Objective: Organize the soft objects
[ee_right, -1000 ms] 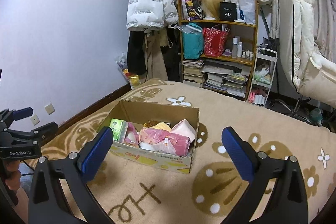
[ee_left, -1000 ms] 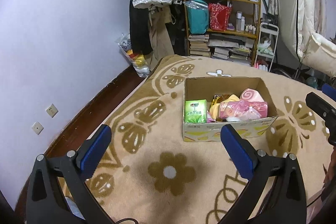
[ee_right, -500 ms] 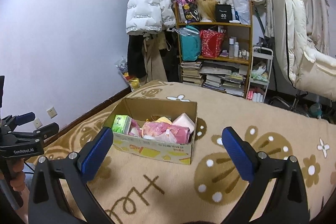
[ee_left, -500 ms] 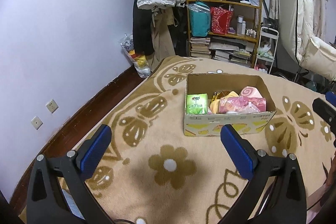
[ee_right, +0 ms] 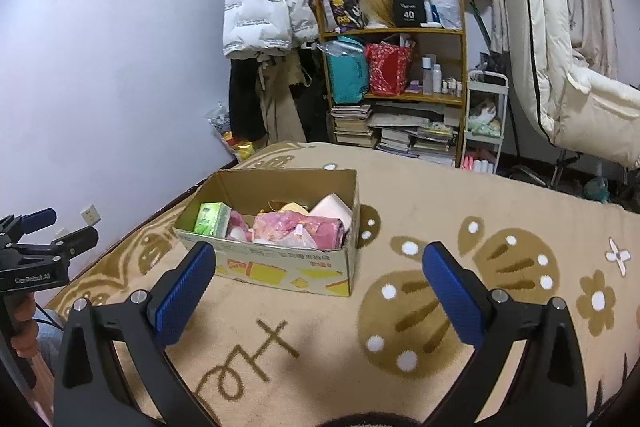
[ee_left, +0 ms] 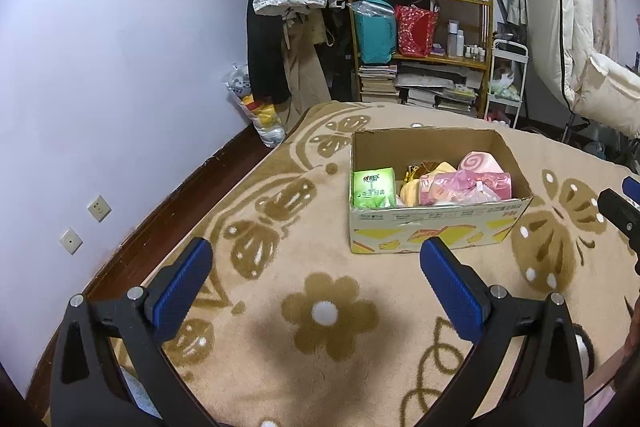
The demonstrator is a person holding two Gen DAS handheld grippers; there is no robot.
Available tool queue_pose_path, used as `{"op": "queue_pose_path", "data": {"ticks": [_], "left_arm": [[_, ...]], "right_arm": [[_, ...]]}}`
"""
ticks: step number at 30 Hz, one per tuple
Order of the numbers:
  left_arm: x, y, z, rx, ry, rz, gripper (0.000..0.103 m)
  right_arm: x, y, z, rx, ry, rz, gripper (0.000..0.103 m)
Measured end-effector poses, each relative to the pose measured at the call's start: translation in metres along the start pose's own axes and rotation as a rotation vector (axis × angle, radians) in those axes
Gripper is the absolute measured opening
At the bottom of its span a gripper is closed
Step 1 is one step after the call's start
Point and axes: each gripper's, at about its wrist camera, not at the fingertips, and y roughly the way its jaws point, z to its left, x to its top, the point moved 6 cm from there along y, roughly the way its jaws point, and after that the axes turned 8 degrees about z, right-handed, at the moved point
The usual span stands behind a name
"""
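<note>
Soft objects (ee_left: 464,185) half hidden by box wall (ee_left: 436,223); both tools (ee_left: 316,267) (ee_right: 320,267) wide, empty.

Inside the cardboard box (ee_left: 436,231), the near wall hides the lower parts of the pink bundle (ee_left: 466,187) and green tissue pack (ee_left: 374,187). The right gripper (ee_left: 618,211) is cut off by the left view's edge. Shelf (ee_right: 416,95) labels are too small to read.
</note>
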Motion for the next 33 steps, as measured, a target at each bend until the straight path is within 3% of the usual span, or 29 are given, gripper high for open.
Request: {"op": "queue_pose_path", "data": {"ticks": [33], "left_arm": [[-0.001,0.01,-0.004,0.012,0.044,0.009,0.102]], "right_arm": [[-0.011,0.017,-0.01,-0.02,0.016,0.046,0.103]]}}
